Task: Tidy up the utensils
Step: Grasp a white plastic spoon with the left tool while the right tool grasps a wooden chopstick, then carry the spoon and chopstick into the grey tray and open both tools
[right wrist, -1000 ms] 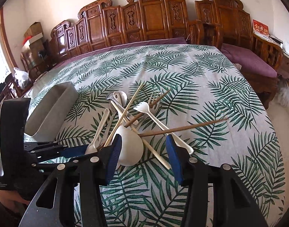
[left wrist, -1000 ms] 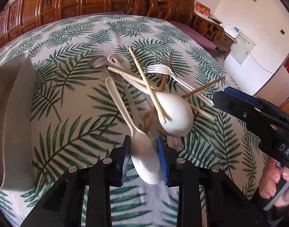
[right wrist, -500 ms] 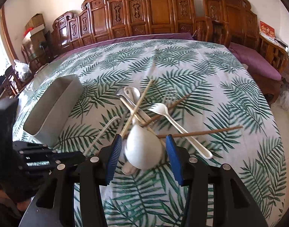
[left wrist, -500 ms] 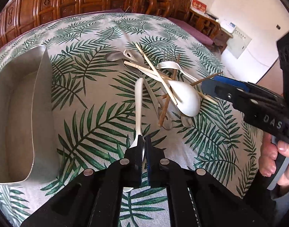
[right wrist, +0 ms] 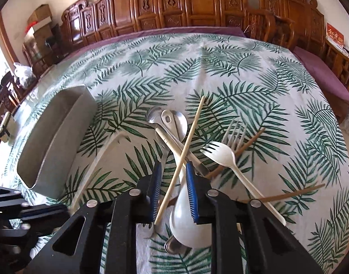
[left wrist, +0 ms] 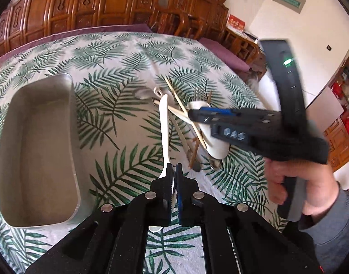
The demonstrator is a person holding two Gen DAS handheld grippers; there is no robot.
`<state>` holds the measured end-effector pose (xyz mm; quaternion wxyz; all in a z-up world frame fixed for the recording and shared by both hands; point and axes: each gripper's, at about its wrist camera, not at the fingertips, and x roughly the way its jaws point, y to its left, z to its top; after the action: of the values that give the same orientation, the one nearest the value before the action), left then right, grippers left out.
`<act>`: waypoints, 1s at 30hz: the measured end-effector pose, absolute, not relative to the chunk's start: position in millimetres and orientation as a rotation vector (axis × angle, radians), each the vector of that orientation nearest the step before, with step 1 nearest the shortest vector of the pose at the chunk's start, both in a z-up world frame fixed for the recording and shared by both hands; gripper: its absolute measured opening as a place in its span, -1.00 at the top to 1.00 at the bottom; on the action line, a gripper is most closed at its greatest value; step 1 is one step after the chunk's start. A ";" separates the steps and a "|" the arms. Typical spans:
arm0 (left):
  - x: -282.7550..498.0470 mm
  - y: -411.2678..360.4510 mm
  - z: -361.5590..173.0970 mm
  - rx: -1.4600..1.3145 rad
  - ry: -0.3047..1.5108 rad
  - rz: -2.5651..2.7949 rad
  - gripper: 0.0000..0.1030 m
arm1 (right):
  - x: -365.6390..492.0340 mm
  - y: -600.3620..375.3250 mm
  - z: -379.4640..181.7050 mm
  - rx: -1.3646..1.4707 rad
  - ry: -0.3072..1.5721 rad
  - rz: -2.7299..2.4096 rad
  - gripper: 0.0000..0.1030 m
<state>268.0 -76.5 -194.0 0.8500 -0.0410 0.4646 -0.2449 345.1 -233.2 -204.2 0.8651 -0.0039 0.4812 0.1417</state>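
My left gripper [left wrist: 174, 171] is shut on the bowl end of a white plastic spoon [left wrist: 164, 125]. The spoon hangs off the cloth with its handle pointing away, and shows as a pale blur [right wrist: 94, 166] in the right wrist view. My right gripper [right wrist: 174, 169] is low over the utensil pile with its jaws closing. A pale chopstick [right wrist: 190, 137] and the handle of a big white soup spoon [right wrist: 188, 223] lie between the jaws, and a gap still shows beside the left pad. A grey rectangular tray [left wrist: 37, 148] stands empty on the left.
The pile also holds a white plastic fork [right wrist: 222, 154], a metal fork [right wrist: 233, 132], metal spoons [right wrist: 174, 118] and brown chopsticks [right wrist: 281, 196]. A palm-leaf cloth covers the round table [right wrist: 220, 68]. Carved wooden chairs ring it. A hand [left wrist: 300, 182] holds the right gripper.
The left gripper closed on the white spoon and lifted it off the pile, towards the tray. The right gripper moved forward over the big white spoon and its jaws narrowed.
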 end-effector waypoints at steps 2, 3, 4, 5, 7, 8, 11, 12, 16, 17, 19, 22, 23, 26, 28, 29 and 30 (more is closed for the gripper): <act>268.7 -71.5 -188.9 -0.092 0.966 -0.513 0.96 | 349.2 -227.5 -210.9 -0.042 1.035 0.276 0.62; 268.6 -69.7 -187.0 -0.094 0.962 -0.512 0.96 | 350.9 -224.7 -213.7 -0.063 1.044 0.262 0.64; 268.3 -67.5 -184.6 -0.097 0.956 -0.513 0.96 | 351.2 -222.6 -215.3 -0.076 1.046 0.256 0.66; 268.0 -65.1 -181.9 -0.103 0.949 -0.514 0.96 | 351.2 -220.3 -217.3 -0.097 1.051 0.245 0.68; 267.7 -60.6 -177.9 -0.113 0.941 -0.517 0.96 | 351.4 -216.7 -218.5 -0.135 1.053 0.225 0.79; 267.5 -58.4 -176.0 -0.118 0.936 -0.517 0.96 | 351.0 -215.3 -218.2 -0.147 1.053 0.222 0.80; 266.7 -51.5 -170.3 -0.130 0.925 -0.517 0.96 | 349.9 -213.9 -214.6 -0.174 1.043 0.200 0.85; 266.6 -48.9 -168.4 -0.134 0.921 -0.516 0.96 | 349.1 -214.9 -211.5 -0.170 1.037 0.197 0.86; 266.9 -38.6 -161.4 -0.149 0.904 -0.514 0.96 | 347.2 -217.4 -202.5 -0.162 1.027 0.198 0.90; 267.3 -36.3 -159.7 -0.152 0.900 -0.513 0.96 | 345.8 -217.6 -199.3 -0.162 1.022 0.198 0.90; 268.0 -29.1 -156.4 -0.156 0.891 -0.506 0.96 | 343.3 -216.9 -192.4 -0.151 1.007 0.205 0.90; 270.6 -18.0 -153.6 -0.154 0.887 -0.490 0.96 | 340.0 -216.0 -184.1 -0.138 0.992 0.213 0.89; 271.4 -14.2 -153.3 -0.156 0.887 -0.485 0.96 | 339.4 -215.6 -182.5 -0.134 0.987 0.212 0.89; 274.1 -2.5 -151.5 -0.168 0.885 -0.469 0.96 | 338.1 -214.7 -176.1 -0.117 0.969 0.217 0.89; 276.9 8.3 -150.0 -0.176 0.883 -0.455 0.96 | 334.9 -211.1 -168.9 -0.106 0.954 0.232 0.89; 278.7 14.3 -150.2 -0.183 0.885 -0.447 0.96 | 332.5 -208.2 -164.8 -0.103 0.944 0.243 0.89; 280.8 18.5 -150.4 -0.189 0.888 -0.443 0.96 | 330.8 -205.2 -161.8 -0.103 0.937 0.252 0.89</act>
<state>280.8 18.5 -150.4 0.8751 -0.0905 0.4254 -0.2122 330.8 -205.2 -161.8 0.8832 -0.0494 0.4503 0.1212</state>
